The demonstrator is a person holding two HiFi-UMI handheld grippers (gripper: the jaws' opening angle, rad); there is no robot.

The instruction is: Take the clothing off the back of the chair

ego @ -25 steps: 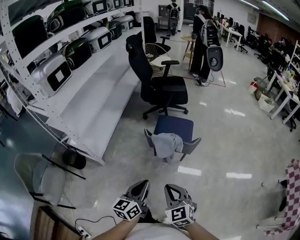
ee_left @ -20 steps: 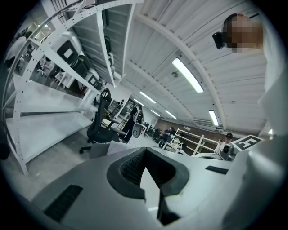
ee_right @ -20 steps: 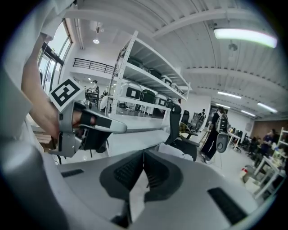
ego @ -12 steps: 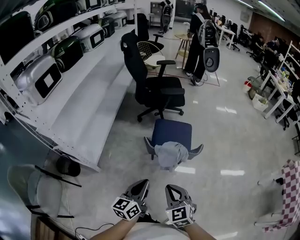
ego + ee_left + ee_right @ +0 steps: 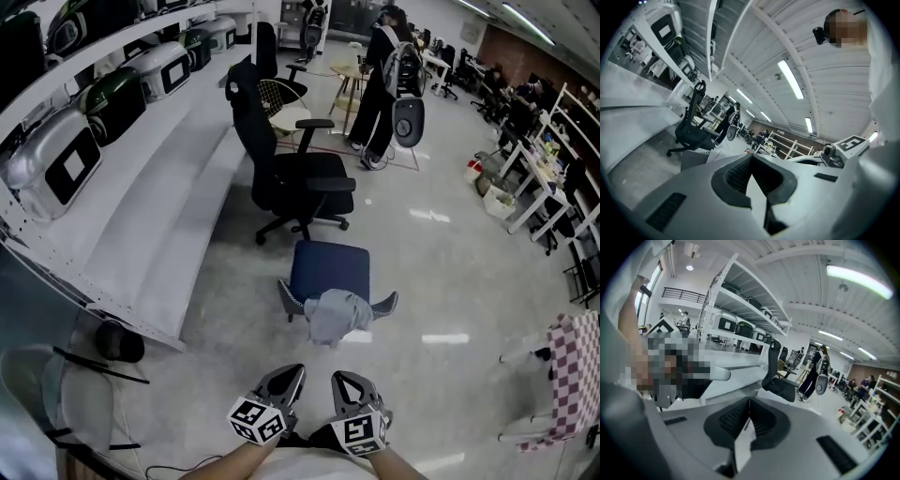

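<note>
Nothing was done yet: the grey clothing [image 5: 336, 314] hung over the back of the blue chair [image 5: 328, 268], far ahead on the floor. The left gripper [image 5: 292, 372] and right gripper [image 5: 341, 379] were held near the person, fingers clenched on nothing — approach, grasp and lift all remained.

The head camera sits high above the floor [image 5: 441, 281], facing forward and steeply down. I note the left tongs [image 5: 291, 377] and right tongs [image 5: 341, 379] at its lower edge, close in, and the blue chair [image 5: 328, 272] farther off at mid-frame. Each tongs camera rides close behind its own jaws, which fill the lower frame. The left one takes in mostly ceiling, the right one the shelving [image 5: 740, 301]. All three views share the black office chair [image 5: 292, 178] and the person with a backpack [image 5: 382, 75].
</note>
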